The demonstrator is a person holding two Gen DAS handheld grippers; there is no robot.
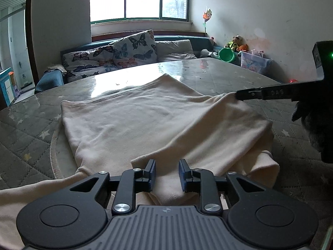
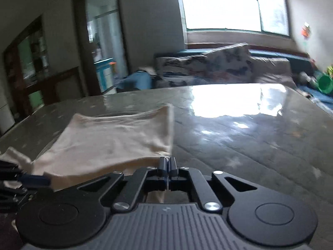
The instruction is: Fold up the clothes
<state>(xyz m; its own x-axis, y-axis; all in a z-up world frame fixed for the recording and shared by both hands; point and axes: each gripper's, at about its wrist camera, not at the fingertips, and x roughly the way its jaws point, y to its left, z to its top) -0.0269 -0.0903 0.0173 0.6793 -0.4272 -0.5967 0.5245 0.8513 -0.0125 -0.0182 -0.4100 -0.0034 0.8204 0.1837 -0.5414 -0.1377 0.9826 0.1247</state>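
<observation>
A cream garment (image 1: 135, 120) lies partly folded on the glossy quilted table (image 1: 218, 73). In the left wrist view my left gripper (image 1: 167, 174) stands at the garment's near edge. A thick fold of cloth sits between its blue pads, which are narrowly apart, and the cloth rises from there. My right gripper (image 1: 237, 94) comes in from the right, pinching a lifted edge. In the blurred right wrist view the right gripper (image 2: 167, 162) is shut tight on the garment's (image 2: 108, 137) near corner. The edge runs taut to the left gripper's blue finger (image 2: 33, 180) at the far left.
Behind the table stands a sofa with butterfly cushions (image 1: 124, 54), and a window is above it. A green bucket (image 1: 226, 55), soft toys and a plastic box (image 1: 255, 62) sit at the back right. A gloved hand (image 1: 312, 125) holds the right gripper. A doorway (image 2: 100, 41) opens at the left.
</observation>
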